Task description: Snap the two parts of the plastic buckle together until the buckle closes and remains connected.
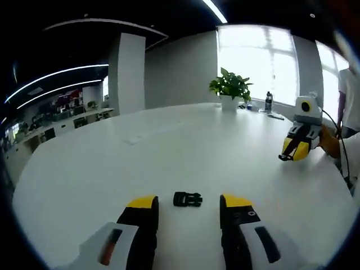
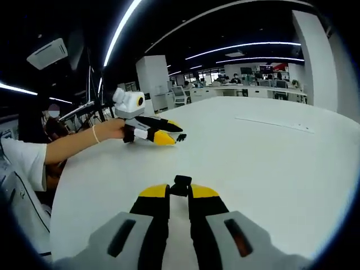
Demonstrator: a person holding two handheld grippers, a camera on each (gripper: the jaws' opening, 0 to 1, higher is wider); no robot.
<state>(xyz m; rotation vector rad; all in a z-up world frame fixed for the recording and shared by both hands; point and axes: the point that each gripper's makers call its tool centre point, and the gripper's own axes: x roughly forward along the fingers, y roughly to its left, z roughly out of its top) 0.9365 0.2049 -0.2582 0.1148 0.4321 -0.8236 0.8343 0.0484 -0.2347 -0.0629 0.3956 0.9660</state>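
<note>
One black buckle part (image 1: 187,198) lies flat on the white table (image 1: 169,152), between the yellow tips of my left gripper (image 1: 189,203), which stands open around it without touching it. The right gripper (image 1: 292,154) hovers over the table at the far right, with a small dark piece at its tips. In the right gripper view my right gripper (image 2: 180,192) is shut on the other black buckle part (image 2: 181,183), which sticks out past its tips. Across the table there, the left gripper (image 2: 171,134) is held low, the first buckle part (image 2: 180,136) at its tip.
A potted plant (image 1: 230,89) and a bottle (image 1: 269,102) stand at the table's far edge by the window. A person stands at the right (image 1: 350,93); a bare forearm (image 2: 79,142) reaches over the table edge. Office desks (image 2: 253,89) lie beyond.
</note>
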